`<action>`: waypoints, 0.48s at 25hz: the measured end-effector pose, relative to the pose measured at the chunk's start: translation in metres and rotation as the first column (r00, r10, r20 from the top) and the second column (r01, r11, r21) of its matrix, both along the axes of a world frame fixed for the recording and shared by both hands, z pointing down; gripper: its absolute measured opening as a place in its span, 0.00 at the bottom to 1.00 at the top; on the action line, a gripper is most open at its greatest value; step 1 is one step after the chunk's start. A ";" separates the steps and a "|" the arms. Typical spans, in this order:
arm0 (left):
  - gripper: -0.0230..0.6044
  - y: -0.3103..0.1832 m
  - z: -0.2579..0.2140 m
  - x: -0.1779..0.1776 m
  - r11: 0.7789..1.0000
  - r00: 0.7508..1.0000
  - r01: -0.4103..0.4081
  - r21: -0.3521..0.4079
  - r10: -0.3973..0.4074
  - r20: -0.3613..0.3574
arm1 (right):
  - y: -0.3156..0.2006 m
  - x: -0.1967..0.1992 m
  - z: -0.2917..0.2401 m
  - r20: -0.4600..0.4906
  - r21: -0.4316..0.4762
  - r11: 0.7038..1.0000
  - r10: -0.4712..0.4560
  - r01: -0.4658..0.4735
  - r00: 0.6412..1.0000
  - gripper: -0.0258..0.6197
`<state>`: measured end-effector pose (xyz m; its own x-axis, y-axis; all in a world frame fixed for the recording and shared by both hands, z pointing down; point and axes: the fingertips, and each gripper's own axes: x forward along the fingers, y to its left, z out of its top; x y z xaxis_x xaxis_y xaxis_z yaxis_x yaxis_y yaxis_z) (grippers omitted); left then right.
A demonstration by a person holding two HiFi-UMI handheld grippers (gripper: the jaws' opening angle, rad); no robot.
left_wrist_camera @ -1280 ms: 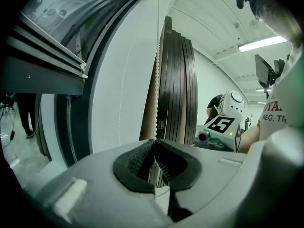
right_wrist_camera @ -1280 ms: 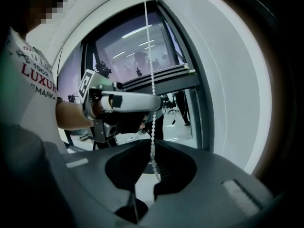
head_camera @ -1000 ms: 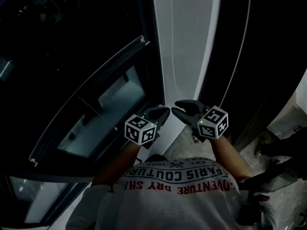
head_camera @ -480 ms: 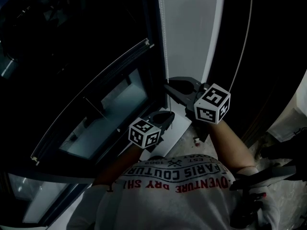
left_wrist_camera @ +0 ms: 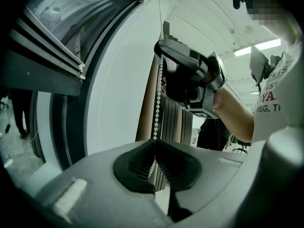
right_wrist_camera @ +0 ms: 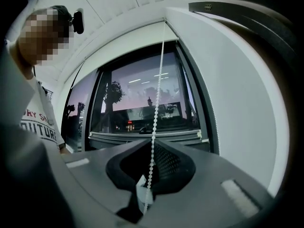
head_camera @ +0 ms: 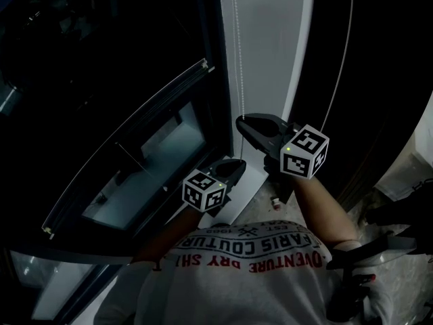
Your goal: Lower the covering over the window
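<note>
**Head view:** the bead chain (head_camera: 237, 59) hangs straight down the white wall strip (head_camera: 270, 59), just right of the dark window (head_camera: 135, 87). The right hand-held gripper (head_camera: 244, 123) meets the chain higher up. The left hand-held gripper (head_camera: 237, 165) sits lower on the same line.

**Left gripper view:** the left jaws are pressed together with the chain pinched at their tips. The beads run straight up to the other gripper.

**Right gripper view:** the right jaws have just been closing and now pinch the chain too. The pane beyond shows open dusk. No covering lies over it, so the covering is probably gathered higher up, out of sight.

This looks like a hand-over-hand pull. The upper pinch should be firm before the lower one lets go. The pull should go straight down along the chain, not outward, and stay steady so the beads do not slip.
</note>
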<state>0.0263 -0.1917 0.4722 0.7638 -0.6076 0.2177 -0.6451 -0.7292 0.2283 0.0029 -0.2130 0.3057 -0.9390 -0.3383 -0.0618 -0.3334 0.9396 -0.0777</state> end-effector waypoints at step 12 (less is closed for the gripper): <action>0.06 0.012 0.082 -0.003 0.992 0.994 0.015 -0.124 -0.002 0.105 | 0.003 -0.001 0.086 -0.150 -0.094 0.995 0.024 -0.038 0.988 0.07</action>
<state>0.0233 -0.1796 0.5545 0.7281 -0.5768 0.3704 -0.6760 -0.6938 0.2483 0.0021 -0.2098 0.3913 -0.9242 -0.3650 0.1122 -0.3769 0.9191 -0.1146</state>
